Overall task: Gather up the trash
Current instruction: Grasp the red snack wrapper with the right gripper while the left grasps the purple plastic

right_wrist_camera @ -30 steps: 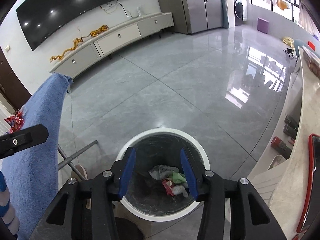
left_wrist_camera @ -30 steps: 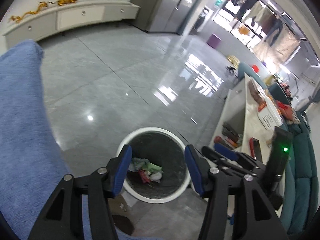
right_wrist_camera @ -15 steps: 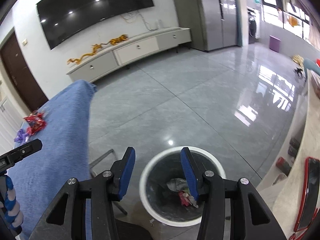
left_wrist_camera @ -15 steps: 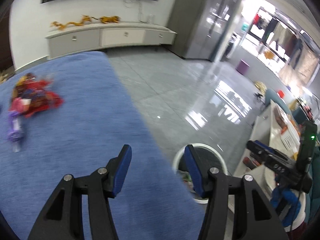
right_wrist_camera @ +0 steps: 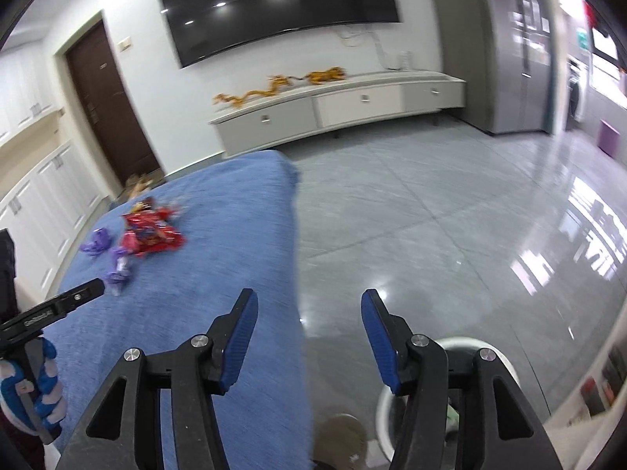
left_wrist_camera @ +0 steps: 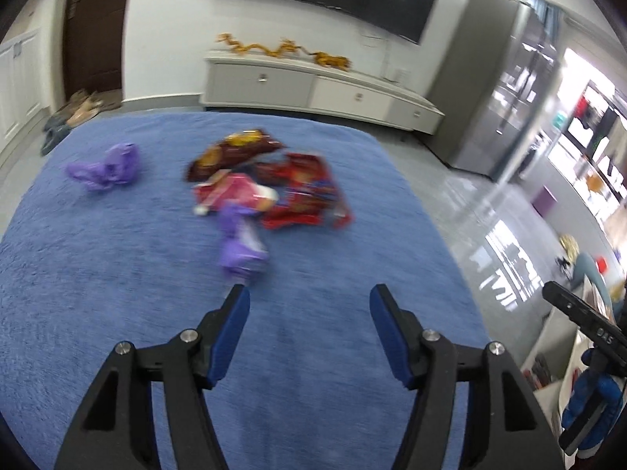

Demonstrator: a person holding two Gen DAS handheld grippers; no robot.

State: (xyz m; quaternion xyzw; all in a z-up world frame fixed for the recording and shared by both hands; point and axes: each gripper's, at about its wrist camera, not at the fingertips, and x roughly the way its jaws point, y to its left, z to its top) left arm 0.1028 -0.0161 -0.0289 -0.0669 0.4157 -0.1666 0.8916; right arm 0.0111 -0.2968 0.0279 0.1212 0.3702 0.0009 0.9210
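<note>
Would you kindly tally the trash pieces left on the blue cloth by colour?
Purple: 2, a crumpled one and a near one
Red: 1 wrapper
Pink: 1 wrapper
Brown: 1 wrapper
Total: 5, though blur makes the overlapping pile hard to separate.

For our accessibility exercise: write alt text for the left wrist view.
An open left gripper hovers over a blue cloth, holding nothing. Ahead lie crumpled red snack wrappers and purple wrappers, blurred by motion; a TV cabinet stands behind.
</note>
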